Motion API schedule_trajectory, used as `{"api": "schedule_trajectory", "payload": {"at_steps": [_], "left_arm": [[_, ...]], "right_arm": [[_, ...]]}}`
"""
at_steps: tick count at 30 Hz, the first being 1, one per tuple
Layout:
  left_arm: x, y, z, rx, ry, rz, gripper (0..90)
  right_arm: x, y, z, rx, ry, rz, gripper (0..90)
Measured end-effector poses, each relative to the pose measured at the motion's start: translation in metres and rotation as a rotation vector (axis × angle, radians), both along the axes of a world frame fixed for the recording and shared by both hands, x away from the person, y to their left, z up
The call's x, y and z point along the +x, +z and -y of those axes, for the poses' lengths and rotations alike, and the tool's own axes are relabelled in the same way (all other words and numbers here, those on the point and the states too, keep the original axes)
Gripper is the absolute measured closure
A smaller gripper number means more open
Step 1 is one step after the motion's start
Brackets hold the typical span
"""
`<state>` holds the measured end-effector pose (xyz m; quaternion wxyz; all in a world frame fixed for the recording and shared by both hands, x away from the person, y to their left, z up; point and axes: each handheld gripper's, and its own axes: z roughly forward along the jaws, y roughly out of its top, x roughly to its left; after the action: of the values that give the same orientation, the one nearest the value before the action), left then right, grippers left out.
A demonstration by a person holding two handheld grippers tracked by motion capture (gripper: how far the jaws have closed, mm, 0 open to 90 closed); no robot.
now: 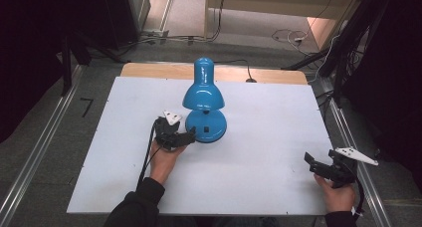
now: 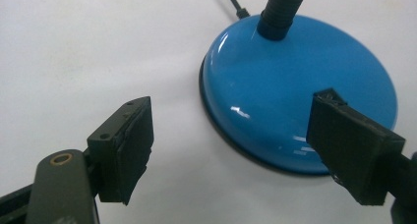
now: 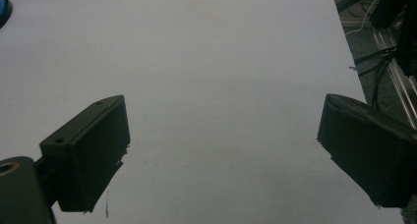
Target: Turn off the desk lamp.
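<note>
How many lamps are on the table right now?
1. A blue desk lamp stands on the white table, toward its far middle, its round base just ahead of the open left gripper. Nothing suggests another hidden one.

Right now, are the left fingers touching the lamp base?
Apart. The left gripper view shows the fingers open, bare table between the left one and the lamp base; the right one hangs above it.

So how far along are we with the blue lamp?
The blue lamp stands upright on the white board. The left gripper sits open beside its base, clasping nothing. The right gripper waits open, apart. Any grasp or move looks still to come.
</note>
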<state>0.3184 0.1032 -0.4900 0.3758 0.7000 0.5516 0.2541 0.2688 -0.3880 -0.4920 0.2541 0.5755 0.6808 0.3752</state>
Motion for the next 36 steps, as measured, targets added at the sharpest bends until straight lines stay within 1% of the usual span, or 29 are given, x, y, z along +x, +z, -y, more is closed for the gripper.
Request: {"api": "schedule_trajectory", "payload": {"at_steps": [3,5,8,10,14,16,21,25,29,33,36], "left_arm": [[-0.004,-0.001,-0.006,-0.001,0.008,0.010,18.7],[-0.007,-0.002,-0.010,0.002,0.004,0.009,18.7],[-0.008,-0.003,-0.015,-0.012,0.017,0.012,18.6],[-0.009,-0.002,-0.018,-0.016,0.023,0.013,16.2],[-0.012,0.001,-0.023,-0.020,0.031,0.027,16.2],[-0.013,0.002,-0.025,-0.023,0.030,0.030,16.2],[-0.016,0.003,-0.032,-0.024,0.030,0.030,16.2],[-0.020,0.005,-0.039,-0.043,0.038,0.031,16.1],[-0.024,0.006,-0.045,-0.046,0.039,0.031,16.1],[-0.028,0.008,-0.051,-0.059,0.044,0.037,16.1],[-0.031,0.009,-0.056,-0.059,0.047,0.039,16.1]], "right_arm": [[0.000,0.000,0.000,-0.001,-0.001,-0.004,4.2],[0.000,0.000,0.000,0.000,-0.002,-0.005,4.2],[0.000,-0.001,0.000,-0.002,-0.002,-0.007,4.2],[0.000,-0.001,-0.001,-0.002,-0.003,-0.011,4.2],[-0.001,-0.001,-0.001,-0.004,-0.002,-0.005,4.2],[-0.001,-0.001,0.000,-0.002,-0.003,-0.009,4.2],[-0.002,-0.001,0.001,0.001,-0.005,-0.003,4.2],[-0.002,-0.001,0.002,0.004,-0.009,-0.006,4.2],[-0.002,0.000,0.002,0.001,-0.005,-0.005,4.2],[-0.002,-0.001,0.002,0.002,-0.006,-0.005,4.2],[-0.002,-0.001,0.002,0.001,-0.003,-0.004,4.2]]}}
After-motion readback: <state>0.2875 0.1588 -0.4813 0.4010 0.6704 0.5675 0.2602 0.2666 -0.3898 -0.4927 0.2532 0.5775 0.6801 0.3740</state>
